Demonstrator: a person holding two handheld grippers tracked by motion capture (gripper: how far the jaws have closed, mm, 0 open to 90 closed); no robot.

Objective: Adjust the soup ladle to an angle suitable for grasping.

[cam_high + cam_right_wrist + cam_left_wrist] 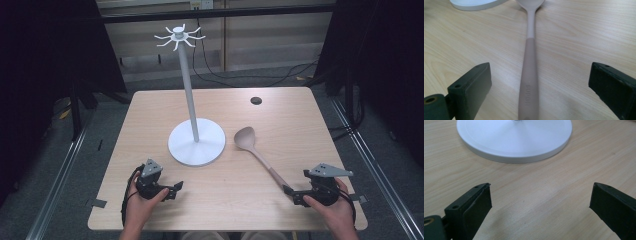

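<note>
On the light wooden table (300, 115), the person's right gripper (292, 192) sits near the front edge at about five o'clock from the table's middle, low over the wood and aimed toward eleven o'clock along a long-handled spoon (257, 152). The spoon lies flat, its pale bowl close to the table's middle and just beside the white round base of the stand (196, 142), which is at about nine o'clock from the bowl; its darker, pinkish handle runs from there toward five o'clock. In the right gripper view the spoon (529, 75) runs straight up the middle between the two black jaws, which stand wide apart with a clear gap of bare wood on either side of the handle, so the pads are not touching it. The handle end reaches back between the jaws to the bottom of that view. The left gripper (175, 189) rests near the front edge at about seven o'clock from the table's middle, pointing toward three o'clock, held in the person's left hand (139, 202). In the left gripper view its jaws are likewise spread wide with nothing between them but tabletop, and the stand's base (514, 138) lies ahead at twelve o'clock. The stand's thin white pole rises from the base to a ring of curved hooks (178, 36). A small dark round grommet (256, 100) sits in the table near its far edge, at about one o'clock.
</note>
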